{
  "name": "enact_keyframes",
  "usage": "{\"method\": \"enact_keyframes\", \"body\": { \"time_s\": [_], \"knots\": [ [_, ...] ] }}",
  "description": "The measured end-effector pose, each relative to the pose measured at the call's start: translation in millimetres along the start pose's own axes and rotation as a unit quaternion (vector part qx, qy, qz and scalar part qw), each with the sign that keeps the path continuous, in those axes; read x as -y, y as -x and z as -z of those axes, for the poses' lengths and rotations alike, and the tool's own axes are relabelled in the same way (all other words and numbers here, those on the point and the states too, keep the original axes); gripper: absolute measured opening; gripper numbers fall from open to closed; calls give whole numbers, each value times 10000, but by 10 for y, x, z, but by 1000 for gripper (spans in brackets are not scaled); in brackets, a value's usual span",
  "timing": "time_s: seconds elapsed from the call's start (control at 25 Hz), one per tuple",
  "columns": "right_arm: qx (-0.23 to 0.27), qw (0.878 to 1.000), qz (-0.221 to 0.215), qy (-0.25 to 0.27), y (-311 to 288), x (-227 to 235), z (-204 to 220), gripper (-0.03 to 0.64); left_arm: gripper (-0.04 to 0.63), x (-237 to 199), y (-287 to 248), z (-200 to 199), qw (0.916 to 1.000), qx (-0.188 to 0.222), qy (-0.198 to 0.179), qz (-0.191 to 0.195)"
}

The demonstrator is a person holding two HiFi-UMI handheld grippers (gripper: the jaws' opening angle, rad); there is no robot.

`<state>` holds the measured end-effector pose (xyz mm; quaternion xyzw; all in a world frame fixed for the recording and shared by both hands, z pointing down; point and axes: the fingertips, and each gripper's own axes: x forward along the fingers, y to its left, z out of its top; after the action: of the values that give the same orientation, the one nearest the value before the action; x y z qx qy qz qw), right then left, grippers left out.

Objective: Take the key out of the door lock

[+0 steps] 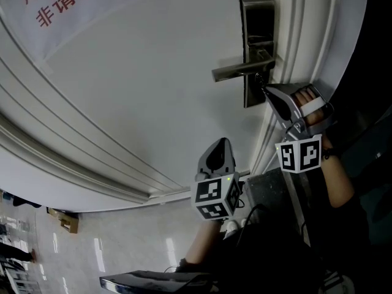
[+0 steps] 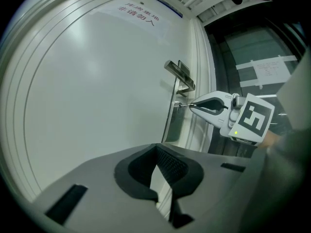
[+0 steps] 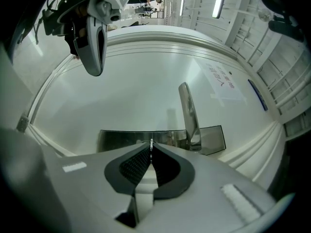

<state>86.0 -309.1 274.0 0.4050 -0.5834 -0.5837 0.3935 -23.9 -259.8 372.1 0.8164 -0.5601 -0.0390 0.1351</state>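
Key (image 3: 151, 142) is clamped edge-on between the jaws of the right gripper (image 3: 151, 149), and its shaft is seen reaching into the lock plate (image 1: 258, 23) just below the lever handle (image 1: 236, 71). The left gripper (image 2: 156, 149) is held well apart from the lock plate, its jaws brought together on nothing.

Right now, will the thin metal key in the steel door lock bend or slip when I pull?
Probably stiff: the thin metal key shows as a straight edge. It could slip, since the right gripper pinches only a narrow sliver.
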Motion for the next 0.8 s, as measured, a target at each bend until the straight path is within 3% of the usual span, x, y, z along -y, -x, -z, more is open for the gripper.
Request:
{"method": "enact_keyframes", "body": {
  "time_s": [0.28, 0.44, 0.6, 0.8],
  "knots": [
    [12, 10000, -13, -74, 112, -10, -28, 11, 0, 32, 10, 11, 10000, -17, 0, 24],
    [58, 9992, 43, -401, 230, 1, -65, 11, 0, 44, 15, -6, 10000, -6, -5, 53],
    [80, 9915, 85, -1296, 345, -2, -106, 11, 0, 81, 2, -43, 9999, 25, -77, 138],
    [244, 9604, 141, -2773, 470, -38, -210, 11, 0, 151, -18, -67, 9997, 61, -58, 233]
  ]
}}
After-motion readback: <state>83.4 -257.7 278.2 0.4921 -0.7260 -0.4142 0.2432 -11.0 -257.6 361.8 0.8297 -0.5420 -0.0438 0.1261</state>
